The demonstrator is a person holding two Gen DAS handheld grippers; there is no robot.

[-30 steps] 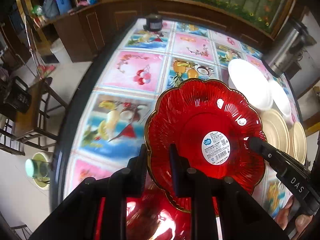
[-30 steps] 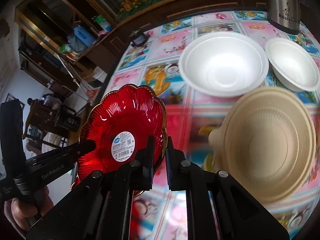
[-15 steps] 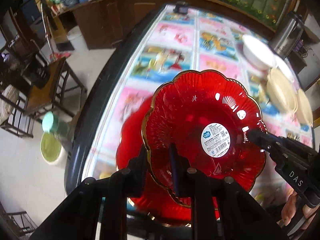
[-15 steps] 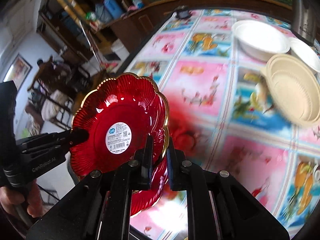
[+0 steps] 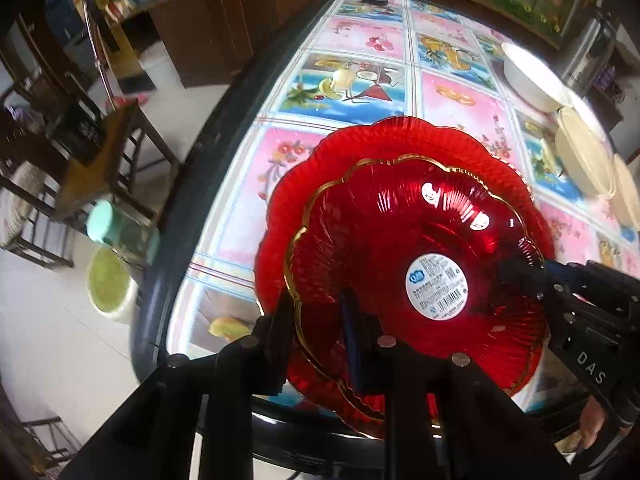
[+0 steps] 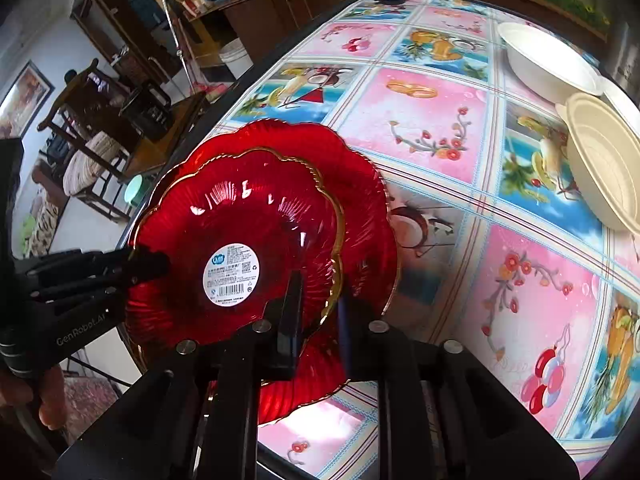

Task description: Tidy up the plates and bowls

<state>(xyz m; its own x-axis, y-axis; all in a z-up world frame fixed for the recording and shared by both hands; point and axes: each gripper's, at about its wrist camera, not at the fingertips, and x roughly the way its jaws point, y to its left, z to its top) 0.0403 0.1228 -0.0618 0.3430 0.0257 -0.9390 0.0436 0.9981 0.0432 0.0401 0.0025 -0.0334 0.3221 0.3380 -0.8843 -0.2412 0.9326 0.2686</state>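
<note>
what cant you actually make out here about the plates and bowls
- Lower red plate: mostly covered by the upper red plate in both wrist views; contact between them unclear.
- Sticker print: too small to read.
- Left tongs and right tongs: fingertips overlap the rim, grip depth hidden.
- Cream bowls: edge-distorted, count uncertain.

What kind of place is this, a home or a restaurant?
Most likely a home dining room. A large table with a fruit-print cover holds red plates and disposable bowls; wooden chairs and a cluttered wooden sideboard stand nearby.
</note>
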